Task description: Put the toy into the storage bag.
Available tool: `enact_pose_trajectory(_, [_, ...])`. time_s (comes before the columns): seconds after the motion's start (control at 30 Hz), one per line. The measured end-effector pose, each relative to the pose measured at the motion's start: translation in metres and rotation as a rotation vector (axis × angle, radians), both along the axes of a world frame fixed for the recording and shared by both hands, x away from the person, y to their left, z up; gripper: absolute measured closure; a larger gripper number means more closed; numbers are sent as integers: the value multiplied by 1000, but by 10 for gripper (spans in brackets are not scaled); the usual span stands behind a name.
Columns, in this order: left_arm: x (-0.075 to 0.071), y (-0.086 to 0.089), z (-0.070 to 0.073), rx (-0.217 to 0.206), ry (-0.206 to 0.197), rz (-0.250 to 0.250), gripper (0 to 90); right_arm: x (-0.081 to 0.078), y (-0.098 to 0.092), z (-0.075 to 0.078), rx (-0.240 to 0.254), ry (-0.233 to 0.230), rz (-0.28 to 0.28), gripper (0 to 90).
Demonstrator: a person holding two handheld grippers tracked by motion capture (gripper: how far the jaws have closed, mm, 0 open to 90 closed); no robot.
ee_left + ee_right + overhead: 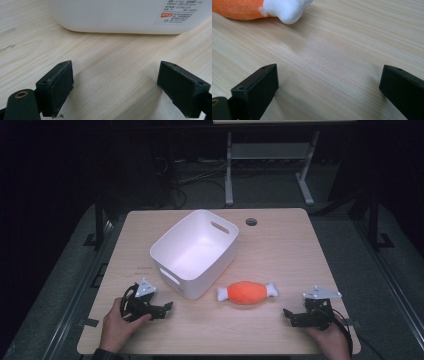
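Worktop (280, 240), light wood-grain with rounded corners. Near edge: both hands rest on it. Left hand (117, 322) at the near-left, wrapped round the black left tool (162, 309), which lies low and points right, toward the near corner of the tub. Its jaws stand wide apart with nothing between them, bare wood in the gap. Right hand (332, 340) at the near-right corner, close to the right edge, holding the black right tool (290, 316), low, pointing left. Jaws wide apart too, holding nothing.

Between the two tools runs a bare strip of wood. Just beyond it lies the orange plush meat-on-bone toy with white ends (247, 292), flat on the wood, long axis left-right, apart from the right tool, its white right end nearest that tool. Left end sits near the tub wall, not touching.

Farther back, left of centre: white rectangular plastic tub with cut-out handles (170, 245), upright, turned at an angle. Round cable hole (251, 222) near the far edge. Right half of the wood is bare.
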State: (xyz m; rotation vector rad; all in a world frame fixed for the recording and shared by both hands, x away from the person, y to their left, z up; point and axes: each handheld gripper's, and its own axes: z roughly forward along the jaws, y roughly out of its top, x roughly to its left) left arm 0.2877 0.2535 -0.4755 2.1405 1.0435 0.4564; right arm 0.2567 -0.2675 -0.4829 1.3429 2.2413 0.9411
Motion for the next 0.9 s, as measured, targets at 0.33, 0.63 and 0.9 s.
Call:
enact_pose_trajectory(0.33, [0,0,0,0,0,0,126,-1,-3,1,2,0,18,58])
enact_pose_trajectory(0.63, [0,0,0,-1,0,1,126,-1,-10,14,6,1,21,239])
enact_pose_trajectory(0.9, [0,0,0,0,0,0,126,3,-15,26,22,-18,59,565])
